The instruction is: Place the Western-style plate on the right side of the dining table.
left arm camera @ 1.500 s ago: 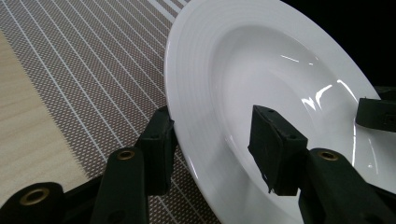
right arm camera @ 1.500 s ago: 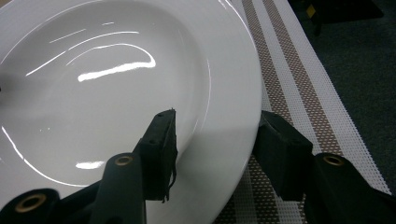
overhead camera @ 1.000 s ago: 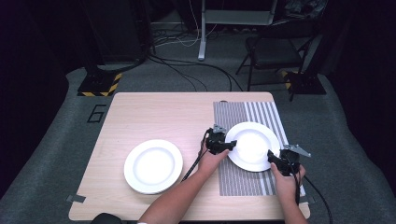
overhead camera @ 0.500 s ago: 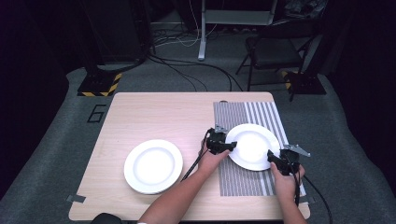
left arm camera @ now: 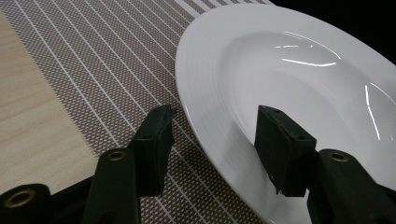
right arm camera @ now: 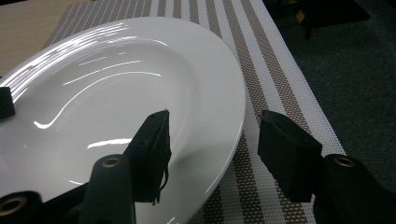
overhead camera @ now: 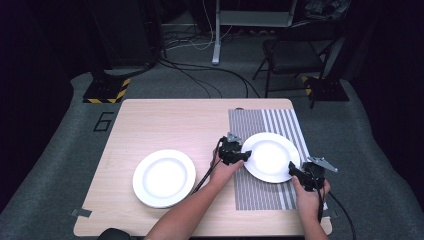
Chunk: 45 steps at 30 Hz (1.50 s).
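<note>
- My left tongs [left arm camera: 212, 140] and right tongs [right arm camera: 212, 149], jaws just spreading, straddle the plate [overhead camera: 270, 156] rim without pinching.
- Release step, I judge; next, back both away.

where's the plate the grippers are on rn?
High view: the plate lies on the striped placemat at the table's right, between the left hand-held gripper and the right hand-held gripper.

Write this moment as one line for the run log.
left gripper: open, jaws opening, straddles plate rim | right gripper: same | plate: on striped mat
</note>
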### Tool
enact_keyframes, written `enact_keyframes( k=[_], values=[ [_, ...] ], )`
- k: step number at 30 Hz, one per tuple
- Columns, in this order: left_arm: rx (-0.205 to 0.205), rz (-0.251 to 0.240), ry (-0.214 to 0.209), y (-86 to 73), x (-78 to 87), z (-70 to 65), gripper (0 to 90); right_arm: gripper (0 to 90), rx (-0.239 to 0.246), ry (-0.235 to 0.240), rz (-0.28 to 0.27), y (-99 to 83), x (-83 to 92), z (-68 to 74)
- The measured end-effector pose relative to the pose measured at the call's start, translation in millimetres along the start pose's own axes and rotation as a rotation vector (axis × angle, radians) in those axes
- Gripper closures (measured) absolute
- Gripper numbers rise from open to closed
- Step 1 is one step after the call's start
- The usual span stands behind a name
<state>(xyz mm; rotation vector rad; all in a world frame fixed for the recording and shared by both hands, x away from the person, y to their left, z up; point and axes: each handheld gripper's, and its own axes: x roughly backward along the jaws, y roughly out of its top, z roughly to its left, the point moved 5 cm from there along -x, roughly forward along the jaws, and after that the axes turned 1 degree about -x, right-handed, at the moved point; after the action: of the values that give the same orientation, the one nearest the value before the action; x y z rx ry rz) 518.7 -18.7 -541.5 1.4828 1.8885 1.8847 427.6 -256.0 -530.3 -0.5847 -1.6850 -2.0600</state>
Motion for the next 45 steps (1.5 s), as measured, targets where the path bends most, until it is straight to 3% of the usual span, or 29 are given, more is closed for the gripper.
enact_keyframes(
  k=[5, 7, 11, 24, 32, 36, 39, 45],
  values=[
    [0.024, -0.005, 0.008, 1.2, 4.8, 4.4, 46.6, 42.0, 0.028, 0.019, 0.000, 1.6, 5.9, 6.0],
    [0.002, -0.002, 0.014, 1.2, 7.6, 6.8, 46.5, 41.3, 0.048, 0.019, 0.000, 2.1, 6.0, 8.4],
    [0.015, -0.006, 0.020, 1.1, 13.4, 8.3, 46.3, 39.1, 0.070, 0.026, 0.021, 0.7, 6.8, 10.2],
    [-0.005, 0.011, 0.008, -0.8, 34.8, 8.3, 45.3, 39.3, 0.046, 0.074, -0.028, 12.1, 18.5, 6.5],
    [-0.006, 0.004, 0.016, 3.7, 55.6, 13.5, 44.8, 39.4, 0.133, 0.089, -0.023, 13.8, 18.2, 27.3],
    [-0.006, 0.009, 0.022, 2.7, 67.6, 18.8, 44.7, 39.4, 0.163, 0.130, -0.022, 13.6, 17.1, 41.5],
    [0.022, -0.007, 0.033, 1.7, 77.9, 23.2, 44.7, 39.4, 0.175, 0.163, -0.015, 13.3, 17.4, 52.1],
    [0.015, -0.022, 0.062, -1.0, 103.8, 35.1, 44.2, 39.4, 0.209, 0.224, -0.011, 15.1, 17.7, 72.1]
  ],
)
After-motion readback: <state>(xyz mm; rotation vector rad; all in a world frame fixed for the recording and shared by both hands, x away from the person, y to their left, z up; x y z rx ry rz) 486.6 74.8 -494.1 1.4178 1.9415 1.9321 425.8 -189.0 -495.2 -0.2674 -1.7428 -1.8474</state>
